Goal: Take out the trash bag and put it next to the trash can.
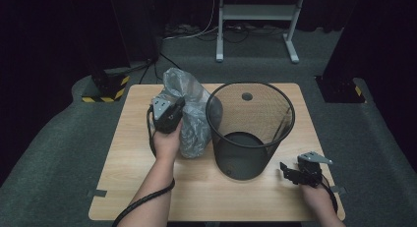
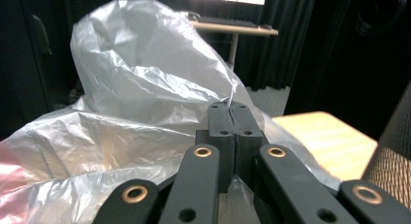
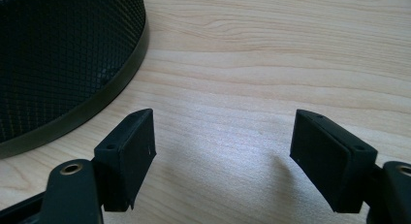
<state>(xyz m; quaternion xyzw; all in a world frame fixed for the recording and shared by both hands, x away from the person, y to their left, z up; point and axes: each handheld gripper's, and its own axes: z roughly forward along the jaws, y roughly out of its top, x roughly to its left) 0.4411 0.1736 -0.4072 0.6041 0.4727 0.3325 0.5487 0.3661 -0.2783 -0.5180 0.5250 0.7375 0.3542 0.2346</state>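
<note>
My fingers [image 3: 131, 156] are matte black, with small brass-coloured rivets at their joints, and a grey three-cornered plate [image 1: 161, 108] tops my left gripper [image 1: 169, 114]. The plastic bag [image 2: 126, 98] is translucent silvery grey, crinkled with pale highlights and a faint pink tinge low at one edge. The waste basket [image 1: 251, 128] is black wire mesh in a fine diamond grid, banded solid black at its base. The counter [image 1: 196, 197] is pale wood with streaky grain. The floor [image 1: 44, 163] is dark grey.
</note>
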